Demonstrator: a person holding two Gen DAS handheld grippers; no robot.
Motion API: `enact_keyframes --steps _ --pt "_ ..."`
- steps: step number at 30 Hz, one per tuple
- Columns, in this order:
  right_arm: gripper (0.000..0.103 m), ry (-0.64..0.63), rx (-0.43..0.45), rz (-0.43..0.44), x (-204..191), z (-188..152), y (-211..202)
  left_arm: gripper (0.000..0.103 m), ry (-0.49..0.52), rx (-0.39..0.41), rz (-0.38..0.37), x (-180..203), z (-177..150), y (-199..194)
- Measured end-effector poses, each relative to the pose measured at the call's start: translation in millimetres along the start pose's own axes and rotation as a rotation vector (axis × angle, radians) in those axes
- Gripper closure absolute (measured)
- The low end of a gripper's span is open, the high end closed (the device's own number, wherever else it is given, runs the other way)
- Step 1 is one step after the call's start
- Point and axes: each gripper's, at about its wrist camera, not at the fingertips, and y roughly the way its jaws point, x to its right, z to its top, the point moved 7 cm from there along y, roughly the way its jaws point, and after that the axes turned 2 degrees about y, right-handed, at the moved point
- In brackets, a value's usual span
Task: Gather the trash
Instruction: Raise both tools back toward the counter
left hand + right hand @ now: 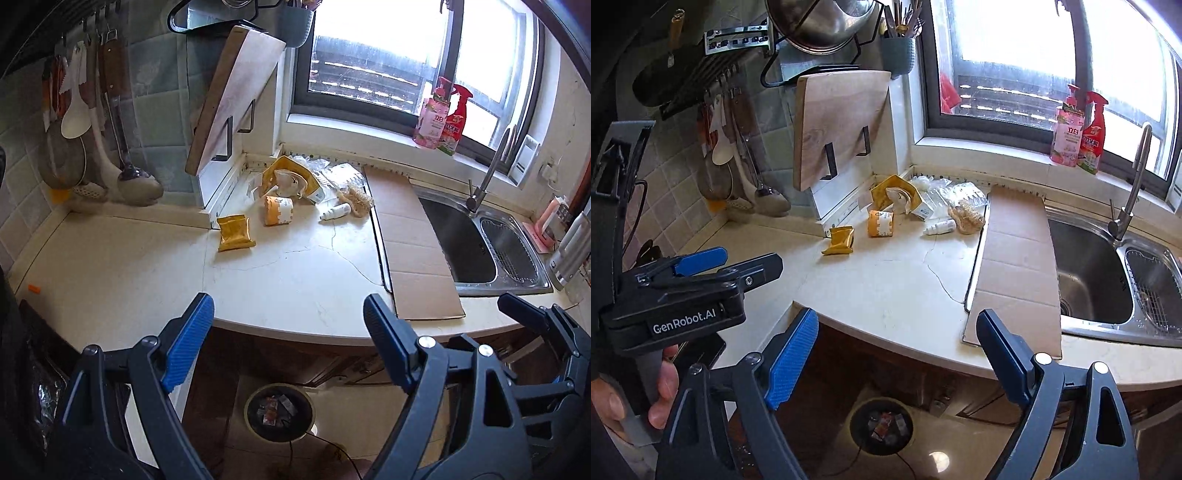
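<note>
While both claws hang over the worktop (295, 295) edge: left claw (288, 339) wide open, empty | right claw (897, 354) wide open, empty | bin (881, 424) on floor below | gold pouch (235, 232), orange cup (279, 209), white bottle (334, 212) lying mid-worktop, wrappers (325, 173) behind in corner.

A wooden cutting board (838, 125) leans in a black rack at the desk's (886, 291) back edge. Ladles and a white spoon (75, 114) hang along the tiled wall above the left corner. A flat cardboard sheet (1015, 266) lies against the steel sink (1089, 280) at the right edge. Two cleaner bottles (1078, 133) stand on the windowsill.
</note>
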Motion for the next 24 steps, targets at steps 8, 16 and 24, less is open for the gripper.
enact_keyframes --steps 8,16,24 --pt "0.020 -0.002 -0.071 0.058 20 28 76 0.022 -0.054 -0.059 0.058 -30 10 54" --pt "0.022 -0.014 -0.198 0.171 19 51 175 0.022 -0.146 -0.137 0.086 -77 18 128" --pt "0.022 -0.023 -0.249 0.214 8 79 263 0.022 -0.219 -0.165 0.109 -106 33 212"
